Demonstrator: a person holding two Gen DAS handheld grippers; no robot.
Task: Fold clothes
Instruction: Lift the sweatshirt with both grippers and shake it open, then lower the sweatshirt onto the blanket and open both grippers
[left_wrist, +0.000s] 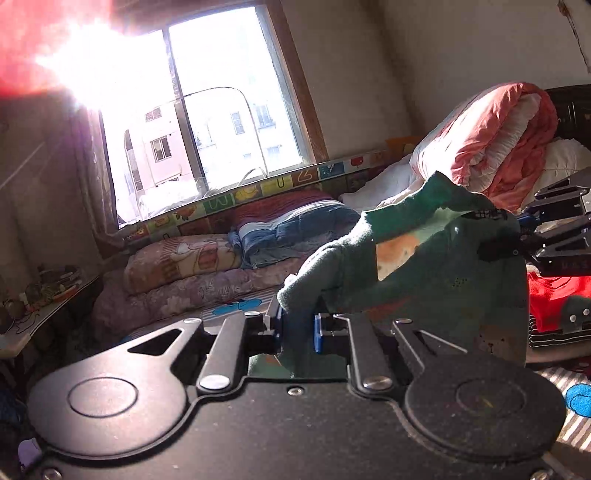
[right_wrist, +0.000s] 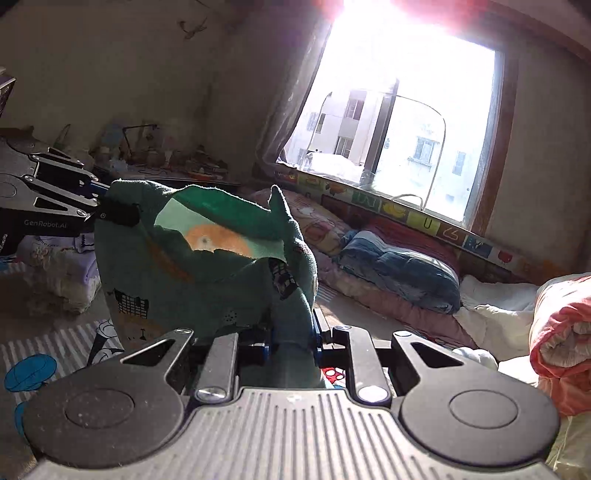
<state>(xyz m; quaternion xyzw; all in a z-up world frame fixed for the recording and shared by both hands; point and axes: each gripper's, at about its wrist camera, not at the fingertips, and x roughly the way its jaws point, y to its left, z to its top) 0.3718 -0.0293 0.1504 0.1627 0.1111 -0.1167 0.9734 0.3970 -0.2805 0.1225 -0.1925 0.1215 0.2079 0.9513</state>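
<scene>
A small green garment (left_wrist: 424, 266) with a pale print and an orange patch hangs in the air between both grippers, above the bed. My left gripper (left_wrist: 297, 330) is shut on one green edge of it, with cloth bunched between its blue pads. In the same view the right gripper (left_wrist: 496, 248) pinches the far side. From the right wrist view, the green garment (right_wrist: 192, 273) droops in front, my right gripper (right_wrist: 291, 341) is shut on a fold of it, and the left gripper (right_wrist: 116, 215) clamps its upper left corner.
Folded quilts (left_wrist: 207, 266) and a blue blanket (right_wrist: 402, 269) line the wall under the bright window (left_wrist: 221, 110). A rolled pink duvet (left_wrist: 495, 144) lies at the right. Red clothes (left_wrist: 554, 299) sit on the striped sheet. A cluttered desk (right_wrist: 147, 162) stands at the left.
</scene>
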